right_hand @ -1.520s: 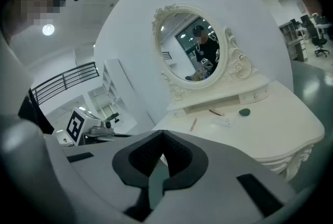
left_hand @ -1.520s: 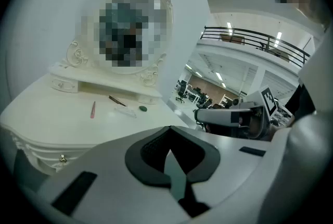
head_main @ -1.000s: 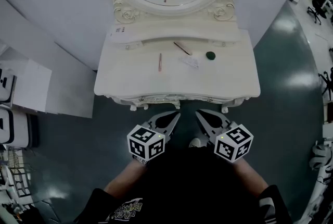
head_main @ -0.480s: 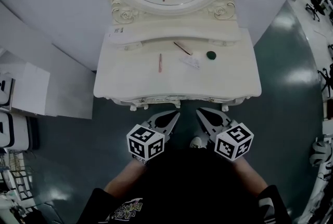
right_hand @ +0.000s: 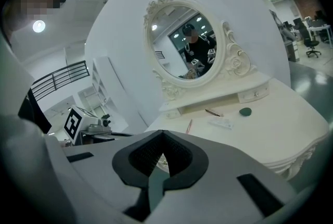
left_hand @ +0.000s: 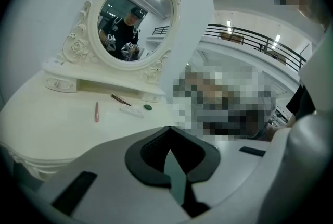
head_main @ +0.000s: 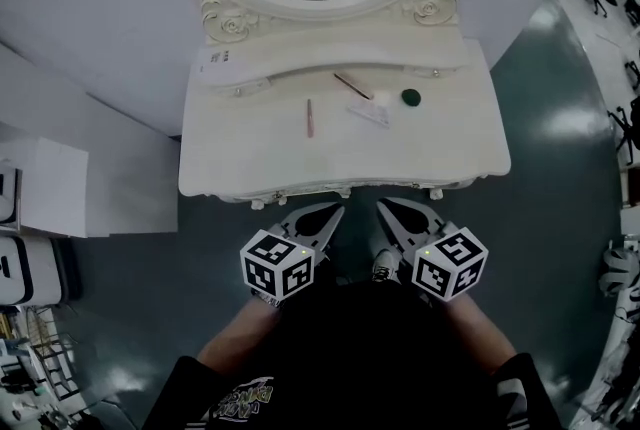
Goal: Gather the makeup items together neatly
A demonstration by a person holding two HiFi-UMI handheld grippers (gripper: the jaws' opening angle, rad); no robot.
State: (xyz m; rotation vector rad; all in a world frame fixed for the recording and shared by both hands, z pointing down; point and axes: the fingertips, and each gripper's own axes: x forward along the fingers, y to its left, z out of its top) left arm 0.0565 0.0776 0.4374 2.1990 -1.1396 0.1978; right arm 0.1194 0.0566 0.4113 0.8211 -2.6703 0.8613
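With your left gripper and right gripper both closed and empty, judge the pink stick, brown pencil, white tube and green compact at mid dressing table light and skid-prone; pinch each mid-length.

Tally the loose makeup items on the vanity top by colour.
Pink stick: 1
Brown pencil: 1
White flat packet: 1
Dark green round piece: 1
Total: 4
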